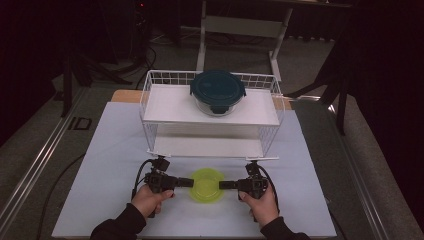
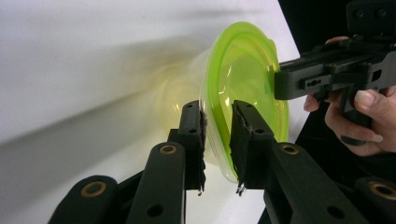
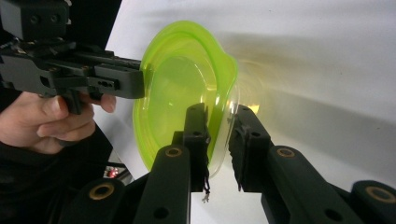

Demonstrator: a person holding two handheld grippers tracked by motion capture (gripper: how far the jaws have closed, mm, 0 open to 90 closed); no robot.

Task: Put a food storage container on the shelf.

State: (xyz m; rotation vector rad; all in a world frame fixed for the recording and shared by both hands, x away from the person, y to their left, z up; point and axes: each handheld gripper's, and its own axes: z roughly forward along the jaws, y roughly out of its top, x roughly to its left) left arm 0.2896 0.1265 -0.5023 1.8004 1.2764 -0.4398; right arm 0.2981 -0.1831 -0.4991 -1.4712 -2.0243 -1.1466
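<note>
High view: the translucent lime-green lidded bowl [image 1: 208, 185] sits on the smooth pale table [image 1: 115, 150], its thin round rim pinched between the left gripper [image 1: 189, 182] and right gripper [image 1: 223, 185].

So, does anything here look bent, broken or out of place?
Only slightly: the soft lime-green lid on the clear plastic container buckles near the right tongs, its rim wavy where it is pinched. Nothing spilled; the teal-lidded glass bowl sits squarely.

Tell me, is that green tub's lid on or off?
On. The green lid covers the clear tub, and both grippers' fingers straddle its rim at opposite sides.
</note>
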